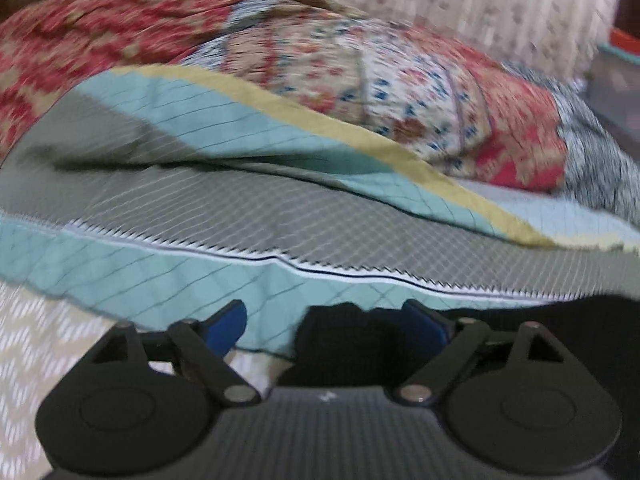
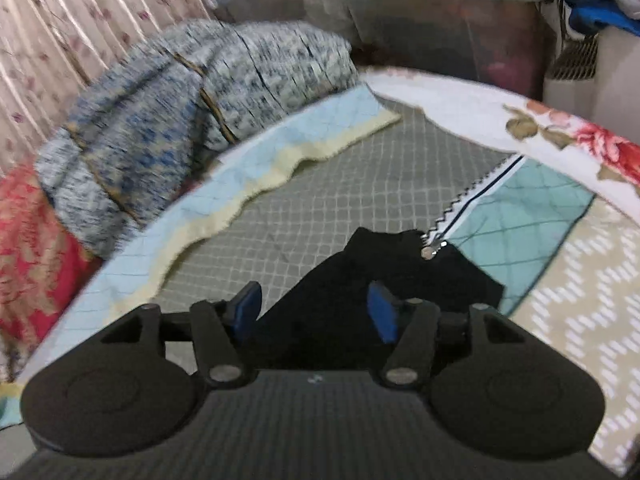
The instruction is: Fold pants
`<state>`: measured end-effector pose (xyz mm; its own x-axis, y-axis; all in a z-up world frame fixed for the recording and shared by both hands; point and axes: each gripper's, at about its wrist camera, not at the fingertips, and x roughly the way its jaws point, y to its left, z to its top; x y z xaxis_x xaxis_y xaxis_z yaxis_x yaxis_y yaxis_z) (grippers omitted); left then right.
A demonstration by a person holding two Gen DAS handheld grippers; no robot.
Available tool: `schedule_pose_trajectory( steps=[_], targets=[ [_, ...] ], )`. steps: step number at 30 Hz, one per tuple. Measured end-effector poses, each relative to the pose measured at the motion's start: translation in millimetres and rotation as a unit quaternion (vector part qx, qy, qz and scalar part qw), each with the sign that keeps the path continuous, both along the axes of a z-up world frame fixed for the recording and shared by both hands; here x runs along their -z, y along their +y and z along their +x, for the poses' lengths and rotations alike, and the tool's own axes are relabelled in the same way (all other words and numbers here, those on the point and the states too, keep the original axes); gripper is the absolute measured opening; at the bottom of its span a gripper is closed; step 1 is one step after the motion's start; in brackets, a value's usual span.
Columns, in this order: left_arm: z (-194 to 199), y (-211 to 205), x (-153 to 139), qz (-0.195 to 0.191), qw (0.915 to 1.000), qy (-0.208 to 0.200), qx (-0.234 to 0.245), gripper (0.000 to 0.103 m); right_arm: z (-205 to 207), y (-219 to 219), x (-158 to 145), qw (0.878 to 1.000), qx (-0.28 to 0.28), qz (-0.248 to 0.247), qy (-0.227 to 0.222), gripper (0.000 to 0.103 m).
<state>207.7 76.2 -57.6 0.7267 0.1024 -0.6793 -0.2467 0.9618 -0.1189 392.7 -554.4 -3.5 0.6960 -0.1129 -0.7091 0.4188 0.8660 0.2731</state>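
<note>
The black pants (image 2: 360, 280) lie on a quilted grey and teal bedspread (image 2: 340, 184). In the right wrist view they fill the space between my blue fingertips, and a metal button shows at their far edge. My right gripper (image 2: 316, 312) is open, its jaws on either side of the fabric. In the left wrist view the pants (image 1: 520, 316) appear as a dark mass at the lower right, reaching between the jaws. My left gripper (image 1: 324, 324) is open, low over the bedspread edge (image 1: 160, 276). Both views are blurred.
Folded patterned quilts (image 1: 360, 92) are piled at the far side of the bed, with a blue-white one (image 2: 180, 112) to the left of my right gripper. A floral curtain (image 2: 60, 40) hangs behind. Plastic storage bins (image 2: 440, 20) stand beyond the bed.
</note>
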Motion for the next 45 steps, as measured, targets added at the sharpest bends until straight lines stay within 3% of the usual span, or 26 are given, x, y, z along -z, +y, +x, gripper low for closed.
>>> schedule_pose_trajectory(
  steps=[2, 3, 4, 5, 7, 8, 9, 10, 11, 14, 19, 23, 29, 35, 38, 40, 43, 44, 45],
  targets=[
    [6, -11, 9, 0.020, 0.9996, 0.011, 0.017, 0.066, 13, 7, 12, 0.999, 0.016, -0.022, 0.023, 0.062],
    [8, -15, 14, 0.026, 0.9992, 0.017, 0.025, 0.050, 20, 10, 19, 0.999, 0.027, -0.029, 0.036, 0.063],
    [10, -19, 19, 0.033, 0.9985, 0.027, 0.034, 0.042, 28, 8, 28, 0.998, 0.036, -0.026, 0.050, 0.063],
    [11, -21, 22, 0.041, 0.9978, 0.035, 0.039, 0.025, 34, 6, 39, 0.997, 0.041, -0.014, 0.065, 0.065],
    [9, -29, 25, 0.067, 0.9957, 0.043, 0.048, 0.017, 38, 10, 45, 0.997, 0.040, -0.029, 0.063, 0.064],
    [5, -31, 23, 0.073, 0.9953, 0.037, 0.051, 0.014, 42, 14, 46, 0.996, 0.036, -0.044, 0.072, 0.056],
    [1, -34, 19, 0.078, 0.9950, 0.030, 0.054, 0.013, 45, 18, 45, 0.995, 0.027, -0.059, 0.075, 0.027],
    [-4, -38, 14, 0.083, 0.9948, 0.022, 0.054, 0.013, 46, 20, 44, 0.995, 0.012, -0.064, 0.075, 0.009],
    [-11, -40, 8, 0.088, 0.9946, 0.010, 0.054, 0.012, 47, 17, 43, 0.996, 0.004, -0.054, 0.077, 0.007],
    [-33, -46, -13, 0.100, 0.9936, -0.022, 0.049, 0.012, 33, 6, 37, 0.998, 0.012, -0.027, 0.050, 0.006],
    [-83, -50, -56, 0.100, 0.9915, -0.070, 0.044, 0.012, -21, -9, 5, 0.998, 0.031, 0.038, -0.044, 0.006],
    [-131, -56, -81, 0.089, 0.9905, -0.099, 0.036, 0.012, -79, -27, -21, 0.990, 0.036, 0.091, -0.097, 0.006],
    [-218, -67, -97, 0.064, 0.9900, -0.120, 0.035, 0.012, -193, -43, -38, 0.981, 0.031, 0.123, -0.148, 0.006],
    [-297, -74, -82, 0.027, 0.9939, -0.105, 0.016, 0.012, -308, -62, -13, 0.976, 0.053, 0.147, -0.153, 0.006],
    [-329, -76, -63, 0.001, 0.9967, -0.081, 0.005, 0.012, -349, -72, 17, 0.977, 0.083, 0.154, -0.123, 0.007],
    [-341, -80, -46, 0.000, 0.9988, -0.050, -0.003, 0.021, -366, -72, 42, 0.978, 0.104, 0.157, -0.092, 0.007],
    [-352, -84, -25, -0.011, 0.9999, -0.001, -0.010, 0.027, -375, -75, 75, 0.974, 0.142, 0.174, -0.036, 0.020],
    [-358, -85, -24, -0.016, 0.9998, 0.001, -0.008, 0.027, -379, -78, 79, 0.968, 0.150, 0.193, -0.050, 0.023],
    [-364, -83, -27, -0.023, 0.9997, -0.005, -0.006, 0.031, -384, -80, 77, 0.963, 0.169, 0.198, -0.062, 0.035]
  ],
)
